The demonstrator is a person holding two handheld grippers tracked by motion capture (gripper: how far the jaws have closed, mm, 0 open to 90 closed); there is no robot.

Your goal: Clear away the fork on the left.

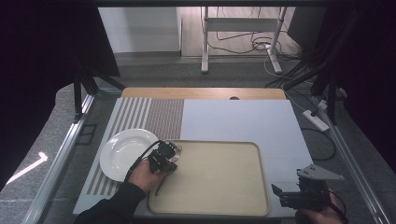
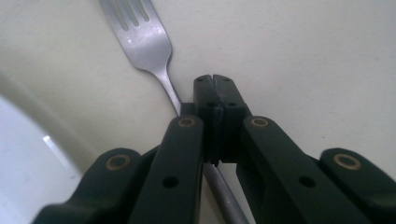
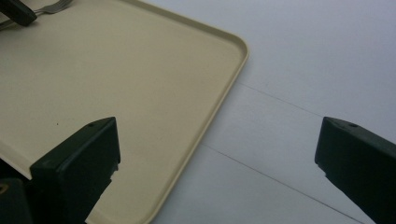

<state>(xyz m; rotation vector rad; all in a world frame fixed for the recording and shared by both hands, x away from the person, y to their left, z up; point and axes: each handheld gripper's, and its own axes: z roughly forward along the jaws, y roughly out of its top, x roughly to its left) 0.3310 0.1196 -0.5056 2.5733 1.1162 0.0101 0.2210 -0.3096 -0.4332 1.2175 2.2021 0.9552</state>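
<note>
Left gripper (image 2: 215,81) sits over the near-left corner of the beige tray (image 1: 261,186), jaws pressed together with a metal fork (image 2: 140,35) pinched between them at the neck of its handle. In the left gripper view the tines point up and away from me, the handle runs down under the jaw blocks and out again at the bottom edge. Fork lies low against the tray floor; I cannot tell whether it touches or is lifted a hair. In the high view the same gripper (image 1: 172,150) shows at the tray's left rim, my hand (image 1: 144,175) behind it, dark sleeve coming in from the bottom.

White plate (image 1: 122,153) rests just left of the tray on the striped part of the mat, close beside the held gripper; its rim shows as a pale curve at lower left in the left gripper view.

Right gripper (image 3: 217,154) hovers off the tray's right edge above the pale mat (image 3: 303,60), jaws spread wide, nothing between them. In its view the tray's rounded corner (image 3: 240,46) lies ahead, and the fork tines with the other gripper's tip sit far off at upper left
</note>
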